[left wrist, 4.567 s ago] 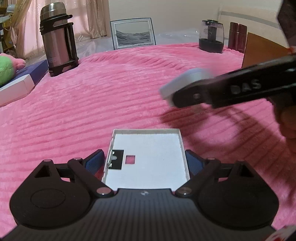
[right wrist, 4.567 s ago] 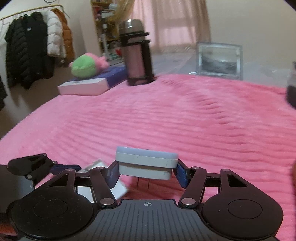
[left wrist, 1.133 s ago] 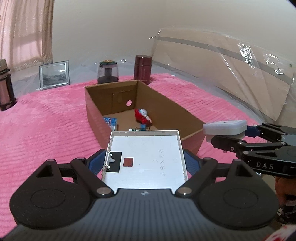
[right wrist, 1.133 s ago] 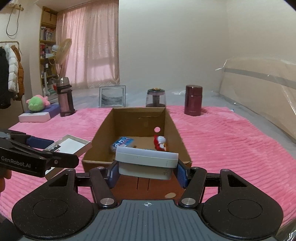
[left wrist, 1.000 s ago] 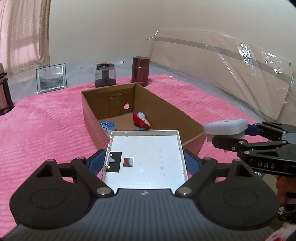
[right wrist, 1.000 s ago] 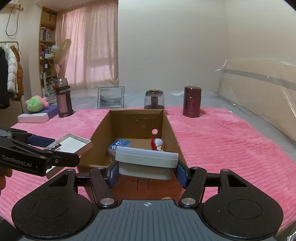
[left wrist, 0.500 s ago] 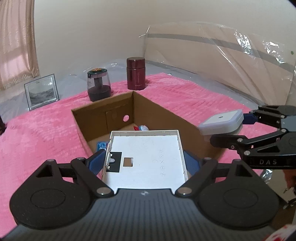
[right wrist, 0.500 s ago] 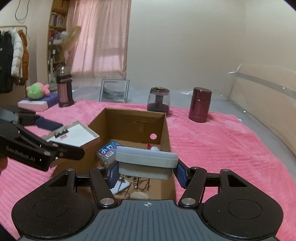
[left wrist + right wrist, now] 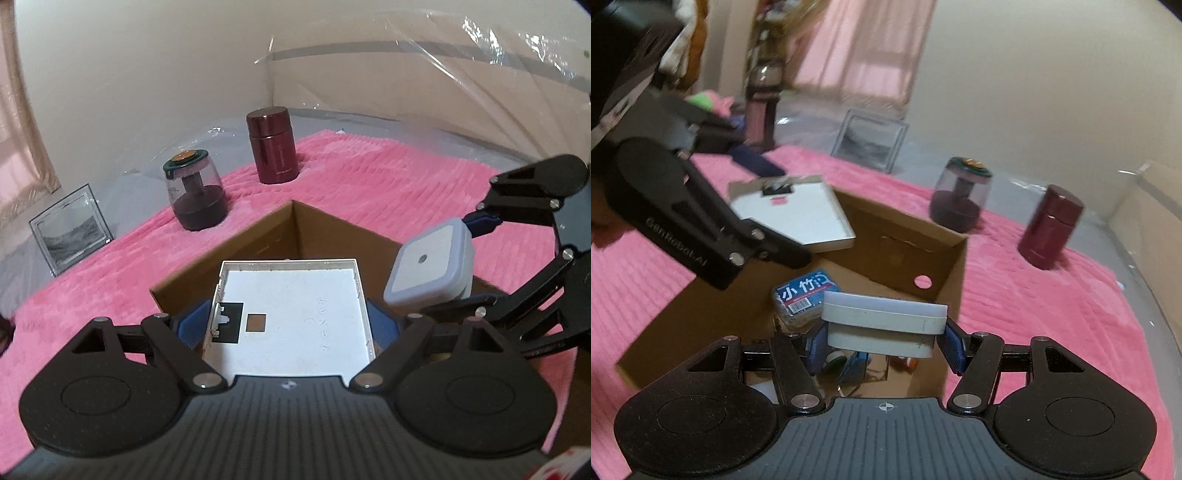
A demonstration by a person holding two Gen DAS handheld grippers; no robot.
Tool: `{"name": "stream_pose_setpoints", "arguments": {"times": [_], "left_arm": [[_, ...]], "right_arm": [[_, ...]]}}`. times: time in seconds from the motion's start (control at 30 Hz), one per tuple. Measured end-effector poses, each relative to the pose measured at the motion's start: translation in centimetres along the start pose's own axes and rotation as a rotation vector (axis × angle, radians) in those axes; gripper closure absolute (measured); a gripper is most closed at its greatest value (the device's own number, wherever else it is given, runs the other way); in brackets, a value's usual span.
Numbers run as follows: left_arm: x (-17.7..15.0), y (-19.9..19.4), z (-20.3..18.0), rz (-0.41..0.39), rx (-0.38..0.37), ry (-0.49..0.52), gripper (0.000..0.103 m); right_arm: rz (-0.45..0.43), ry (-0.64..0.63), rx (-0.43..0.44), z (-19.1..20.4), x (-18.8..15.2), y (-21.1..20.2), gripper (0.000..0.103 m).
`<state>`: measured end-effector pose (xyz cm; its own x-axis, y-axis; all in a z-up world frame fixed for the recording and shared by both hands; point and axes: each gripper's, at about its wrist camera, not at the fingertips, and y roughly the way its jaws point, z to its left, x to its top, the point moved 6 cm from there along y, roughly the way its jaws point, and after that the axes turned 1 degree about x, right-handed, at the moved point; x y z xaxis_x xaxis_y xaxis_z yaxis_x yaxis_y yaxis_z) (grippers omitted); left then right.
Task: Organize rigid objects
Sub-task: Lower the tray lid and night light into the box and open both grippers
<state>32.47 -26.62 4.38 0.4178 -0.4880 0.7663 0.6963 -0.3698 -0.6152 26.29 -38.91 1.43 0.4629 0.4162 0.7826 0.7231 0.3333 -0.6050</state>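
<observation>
My left gripper point(image 9: 288, 325) is shut on a flat white square cover plate point(image 9: 291, 314) and holds it above the open cardboard box point(image 9: 229, 266). The plate also shows in the right wrist view point(image 9: 798, 214). My right gripper point(image 9: 884, 341) is shut on a white square plug-in device point(image 9: 882, 321), over the near end of the box point(image 9: 916, 236). The device also shows in the left wrist view point(image 9: 430, 269), to the right of the plate. Inside the box lie a blue labelled pack point(image 9: 805, 291) and small items.
The box sits on a pink ribbed blanket point(image 9: 369, 184). Behind it stand a dark red canister point(image 9: 273, 147), a clear jar with a dark base point(image 9: 195, 195) and a framed picture point(image 9: 70, 232). A steel thermos point(image 9: 762, 107) and a green plush point(image 9: 705, 99) are far left.
Both grippers have moved forward over the box and tilted downward, still holding the plate and the device. The right gripper now looks into the box.
</observation>
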Motion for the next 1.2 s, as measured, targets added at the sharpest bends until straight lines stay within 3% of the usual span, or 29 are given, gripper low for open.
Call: {"name": "stream_pose_setpoints", "arguments": {"times": [0.6, 1.2], "left_arm": [[-0.2, 8.9, 3.9, 0.137, -0.027, 0.145, 0.018], [-1.6, 11.2, 3.9, 0.18, -0.051, 0.194, 0.017]], "right_arm": [[0.179, -0.35, 0.119, 0.0, 1.4, 11.0, 0.045], [0.247, -0.4, 0.18, 0.5, 0.7, 14.4, 0.045]]}}
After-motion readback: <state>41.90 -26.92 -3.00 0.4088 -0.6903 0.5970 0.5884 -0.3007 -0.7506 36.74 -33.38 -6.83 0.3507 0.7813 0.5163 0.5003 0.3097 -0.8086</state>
